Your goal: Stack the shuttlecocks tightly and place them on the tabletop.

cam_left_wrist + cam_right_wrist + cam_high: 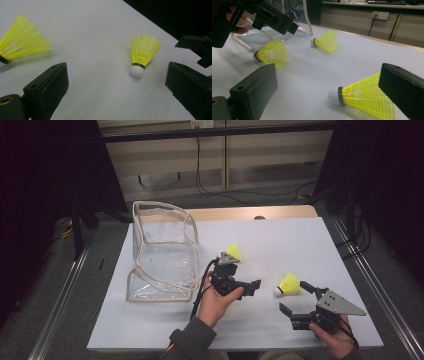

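Left tongs (256,286): held in the person's left hand (216,301) near the middle of the table (280,240), jaws wide apart with nothing between them; they point toward the right side.
Right tongs (295,297): held low at the near right corner in the right hand (336,336), jaws spread wide, gripping nothing.
Near shuttlecock (288,285): yellow skirt, white cork, lying on its side on the table just in front of the right tongs, cork toward the left tongs; in the right gripper view its skirt runs behind the right jaw, and I cannot tell whether they touch.
Far shuttlecock (233,252): on the table just beyond the left tongs, beside the bag.
Third shuttlecock (272,53): seen from the right gripper view lying below the left tongs, cork toward the bag.
Bag (162,252): clear plastic with pale trim, standing open on the left part of the table, well apart from the right tongs.
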`<state>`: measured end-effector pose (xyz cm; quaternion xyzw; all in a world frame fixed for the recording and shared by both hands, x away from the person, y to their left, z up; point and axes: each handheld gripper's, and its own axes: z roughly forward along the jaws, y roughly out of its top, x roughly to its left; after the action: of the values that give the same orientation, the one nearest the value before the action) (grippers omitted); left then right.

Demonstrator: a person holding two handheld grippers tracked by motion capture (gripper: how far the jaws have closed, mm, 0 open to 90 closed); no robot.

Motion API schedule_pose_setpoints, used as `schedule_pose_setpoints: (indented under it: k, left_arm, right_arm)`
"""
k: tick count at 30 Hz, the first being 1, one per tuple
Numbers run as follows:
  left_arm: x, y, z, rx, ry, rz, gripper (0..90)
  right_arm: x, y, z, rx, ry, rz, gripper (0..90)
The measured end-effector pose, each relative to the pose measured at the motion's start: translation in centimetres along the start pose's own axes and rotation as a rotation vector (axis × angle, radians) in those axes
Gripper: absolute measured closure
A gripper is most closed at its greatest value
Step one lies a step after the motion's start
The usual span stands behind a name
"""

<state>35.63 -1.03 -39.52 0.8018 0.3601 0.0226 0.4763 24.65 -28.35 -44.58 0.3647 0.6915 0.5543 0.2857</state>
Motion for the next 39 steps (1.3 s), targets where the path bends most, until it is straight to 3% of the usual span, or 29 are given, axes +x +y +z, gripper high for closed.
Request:
schedule_pose_setpoints:
  k: [28,39]
  left_arm:
    - [-0.1,-1.7,-1.4,0.029,-0.073,0.023,4.4]
    - [0.1,-2.4,-2.4,0.048,-0.113,0.056,4.4]
  right_arm:
    - [0.0,0.0,0.0,0.003,0.000,-0.003,1.5]
    - [0.0,0.0,0.0,0.004,-0.002,-0.004,1.5]
